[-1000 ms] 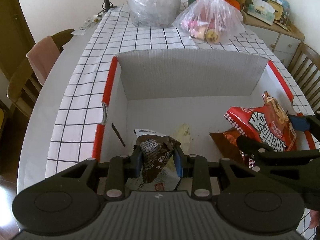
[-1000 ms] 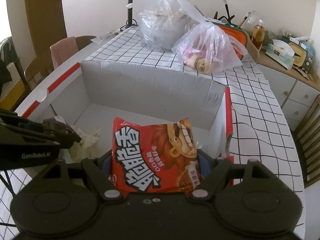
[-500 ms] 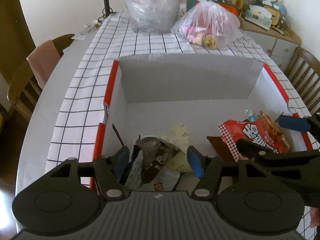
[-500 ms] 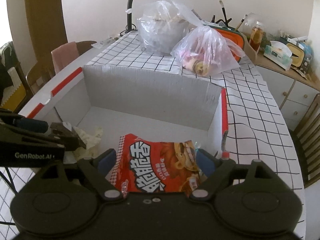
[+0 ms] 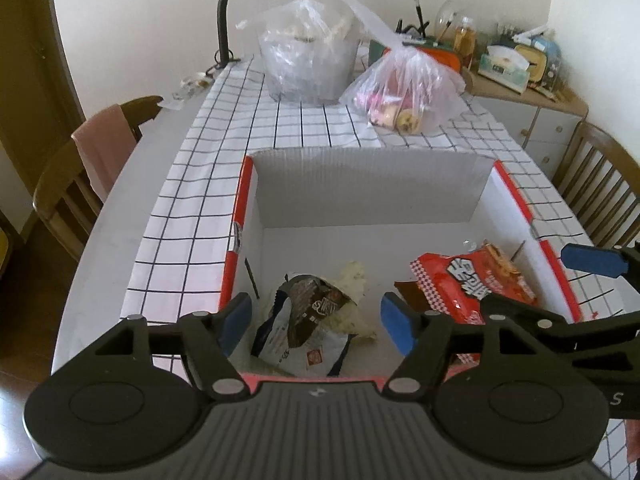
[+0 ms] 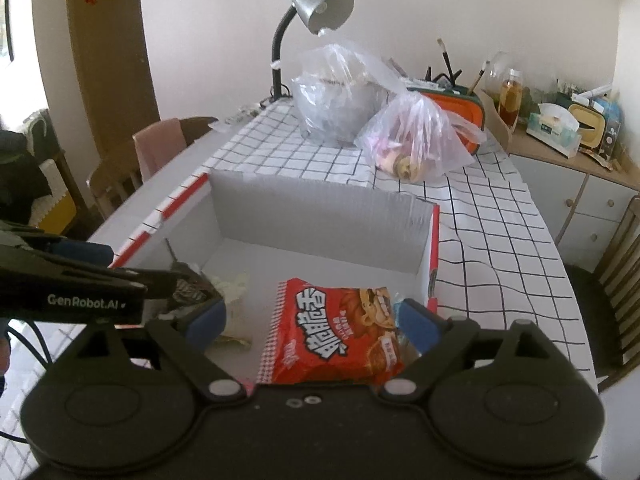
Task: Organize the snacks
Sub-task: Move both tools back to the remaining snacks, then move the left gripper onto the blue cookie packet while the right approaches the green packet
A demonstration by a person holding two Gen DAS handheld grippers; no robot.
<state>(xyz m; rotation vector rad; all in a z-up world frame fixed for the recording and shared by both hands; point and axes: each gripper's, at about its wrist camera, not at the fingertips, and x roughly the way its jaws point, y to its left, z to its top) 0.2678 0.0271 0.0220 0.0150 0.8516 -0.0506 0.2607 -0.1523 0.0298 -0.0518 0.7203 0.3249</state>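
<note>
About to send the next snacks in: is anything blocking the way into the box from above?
Nothing visible does. The cardboard box is open-topped with no flap over it. The red snack packet and the dark snack packet lie flat at its near end; the floor toward the far wall is bare. Both tools are opening above them, holding nothing.

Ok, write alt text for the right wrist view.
A red snack bag lies flat in a white cardboard box, between the opening jaws of the right gripper, untouched by its pads. The left gripper reaches in from the left over a dark snack packet.
</note>
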